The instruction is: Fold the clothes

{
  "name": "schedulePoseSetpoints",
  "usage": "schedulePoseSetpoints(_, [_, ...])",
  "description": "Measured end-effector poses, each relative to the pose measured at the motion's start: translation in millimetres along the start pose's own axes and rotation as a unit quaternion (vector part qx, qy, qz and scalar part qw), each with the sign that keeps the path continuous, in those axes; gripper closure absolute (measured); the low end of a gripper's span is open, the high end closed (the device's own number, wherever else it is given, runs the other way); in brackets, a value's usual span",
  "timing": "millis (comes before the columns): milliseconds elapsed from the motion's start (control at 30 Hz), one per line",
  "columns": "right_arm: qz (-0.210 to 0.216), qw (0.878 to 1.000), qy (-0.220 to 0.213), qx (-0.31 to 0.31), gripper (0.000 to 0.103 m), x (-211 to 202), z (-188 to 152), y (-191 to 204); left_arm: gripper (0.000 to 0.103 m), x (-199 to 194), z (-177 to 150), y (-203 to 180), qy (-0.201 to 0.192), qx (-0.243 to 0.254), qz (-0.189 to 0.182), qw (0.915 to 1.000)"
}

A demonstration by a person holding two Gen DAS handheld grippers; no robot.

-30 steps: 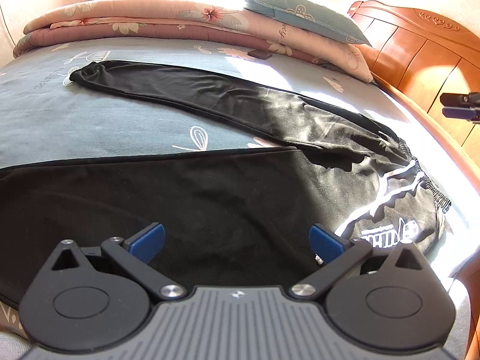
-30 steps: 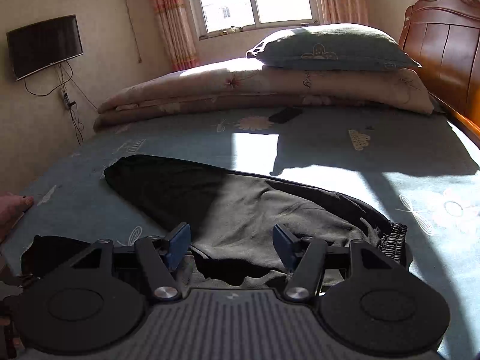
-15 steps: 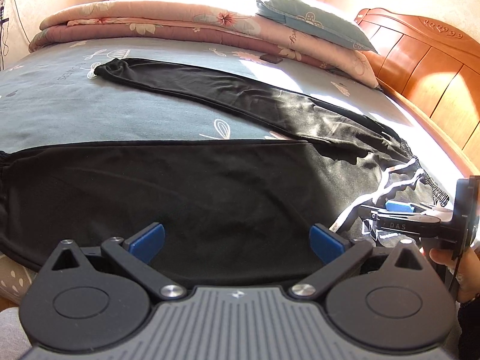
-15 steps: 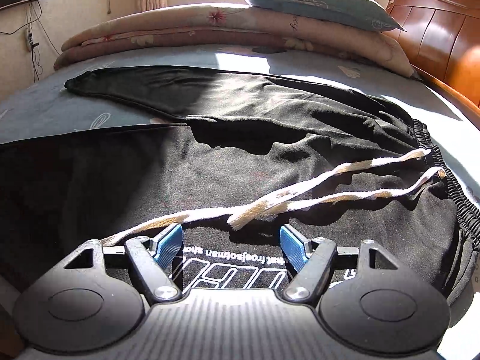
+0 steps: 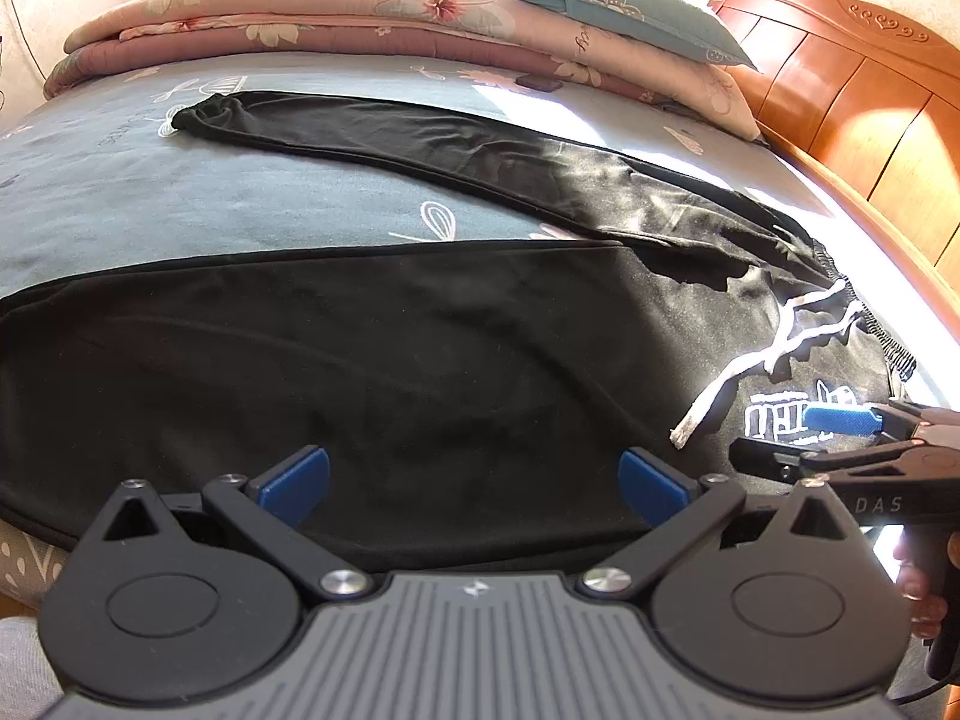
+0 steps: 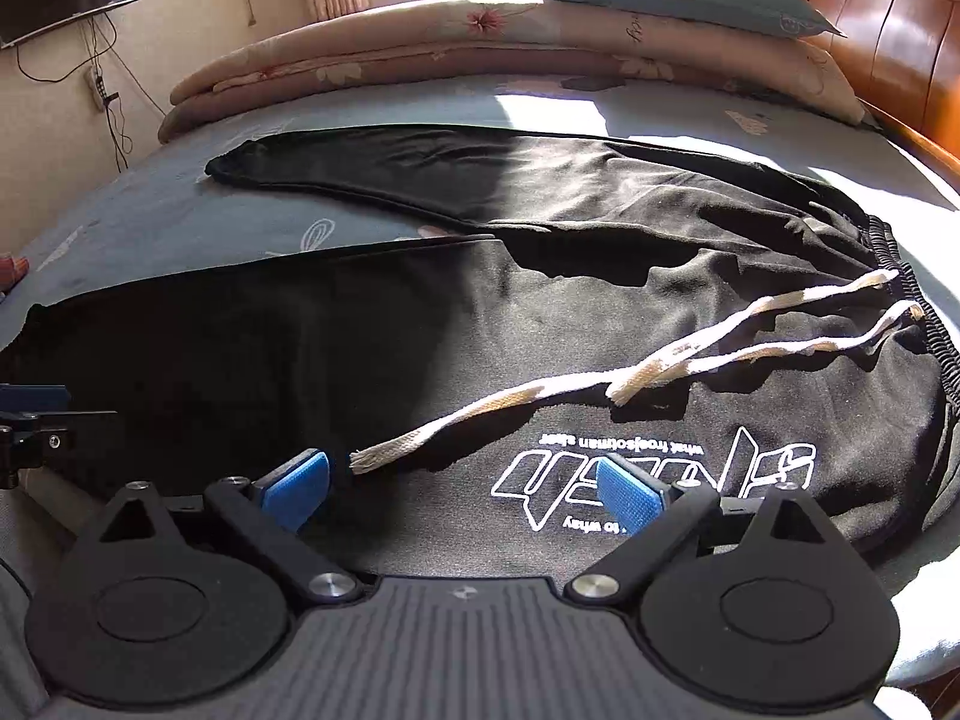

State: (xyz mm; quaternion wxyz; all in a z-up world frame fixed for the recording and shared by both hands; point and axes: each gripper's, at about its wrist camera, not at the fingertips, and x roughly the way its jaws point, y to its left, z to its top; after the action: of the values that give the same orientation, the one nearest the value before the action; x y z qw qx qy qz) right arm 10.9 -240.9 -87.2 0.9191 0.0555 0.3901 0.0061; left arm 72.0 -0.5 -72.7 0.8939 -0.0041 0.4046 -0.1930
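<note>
Fingers first: your left gripper point(image 5: 472, 485) hangs with its blue pads wide apart over the near trouser leg, nothing between them but the flat cloth below, so it is placed to take the near edge but grips nothing yet. Your right gripper point(image 6: 462, 491) sits low over the hip end, its jaws opening as it comes in, with the frayed tip of the white drawstring point(image 6: 606, 387) just beside its left pad and the printed logo point(image 6: 654, 462) under the gap; the pads press on nothing. That spacing reads, in my judgement, as a two-point pick along the near side, one hand at mid-leg and one by the waist, so the near half can be lifted evenly. The black trousers point(image 5: 372, 354) lie spread flat on the bed point(image 5: 180, 204), legs splayed apart in a V, the elastic waistband point(image 6: 900, 288) toward the wooden headboard point(image 5: 840, 90) side. The far leg stretches off toward the folded quilt point(image 5: 300, 18) and the pillow point(image 5: 624, 12) stacked upon it, well clear of where you are working.
</note>
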Motion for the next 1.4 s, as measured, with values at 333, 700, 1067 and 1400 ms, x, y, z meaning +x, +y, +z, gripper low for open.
schedulePoseSetpoints(333, [-0.036, 0.998, 0.034, -0.034, 0.0, 29, -16, 30, 0.001, 9, 2, 6, 0.007, 0.025, 0.024, 0.9994])
schedulePoseSetpoints(700, [-0.041, 0.998, 0.033, -0.035, 0.0, 30, -17, 30, 0.001, 41, -15, 14, 0.035, 0.027, 0.045, 0.998])
schedulePoseSetpoints(1067, [-0.023, 0.998, 0.016, -0.053, 0.0, 22, -18, 26, 0.001, 19, 12, 21, 0.003, 0.026, 0.046, 0.9986])
schedulePoseSetpoints(1400, [-0.007, 0.992, -0.09, -0.089, 0.014, -75, 52, -95, 0.003, 7, 76, -9, -0.048, 0.105, 0.015, 0.9932])
